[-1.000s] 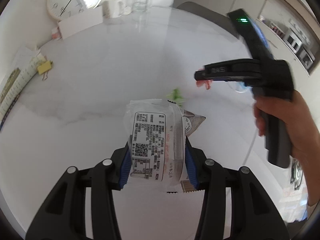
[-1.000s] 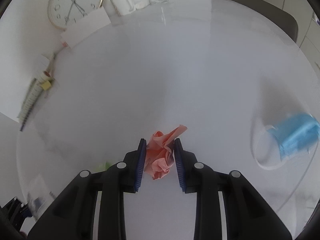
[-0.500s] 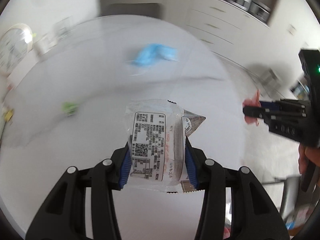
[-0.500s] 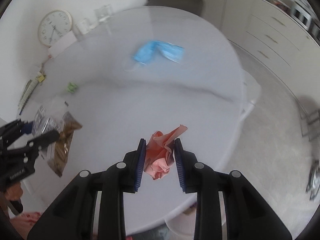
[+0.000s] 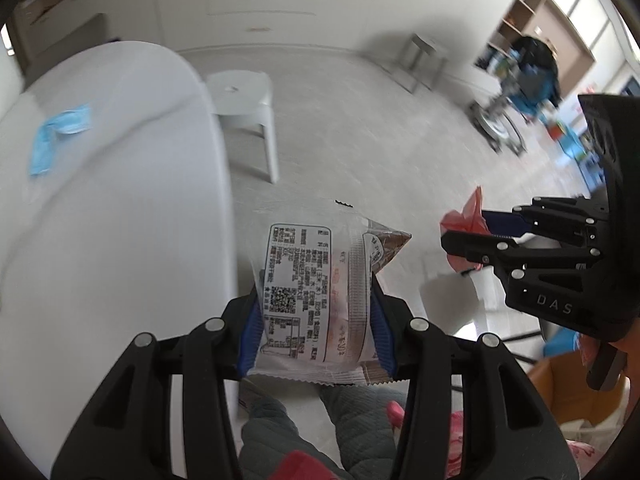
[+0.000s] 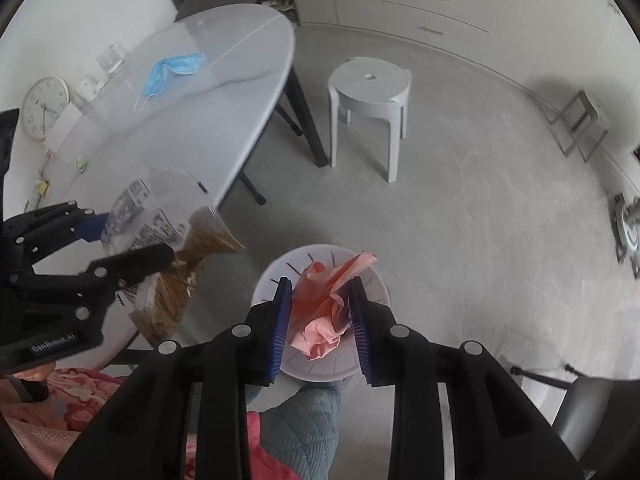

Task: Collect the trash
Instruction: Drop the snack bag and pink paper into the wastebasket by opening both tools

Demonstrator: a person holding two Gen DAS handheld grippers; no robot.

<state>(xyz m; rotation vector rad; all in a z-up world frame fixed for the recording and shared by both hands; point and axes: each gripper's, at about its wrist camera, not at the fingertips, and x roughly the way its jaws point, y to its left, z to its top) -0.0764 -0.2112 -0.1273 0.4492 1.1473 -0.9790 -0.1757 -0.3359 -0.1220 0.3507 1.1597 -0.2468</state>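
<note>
Both grippers have swung away from the white tabletop (image 6: 224, 80) since the earlier frames and now hang over the grey floor (image 6: 480, 208); the right gripper (image 6: 320, 316), seen from its own camera, has its jaws pressed on a crumpled pink paper (image 6: 324, 308), held directly above a white slotted waste bin (image 6: 380, 292) that stands on the floor; the left gripper (image 5: 316, 324) has its jaws clamped on a clear snack wrapper (image 5: 308, 292) with a printed label and a brown end, held in the air just beside the tabletop edge and to the left of the bin; in the left view the right gripper (image 5: 464, 236) appears at the right side with the pink paper (image 5: 466, 216) showing at its tip; a blue face mask (image 6: 172, 70) lies on the tabletop, well away from both grippers; a small green scrap (image 6: 82, 163) lies nearer the wall end of the tabletop, close to a round clock (image 6: 44, 108) leaning there; a grey plastic stool (image 6: 370, 96) stands on the floor just beyond the tabletop; the person's quilted grey-blue trouser leg (image 6: 300, 420) shows below the jaws.
</note>
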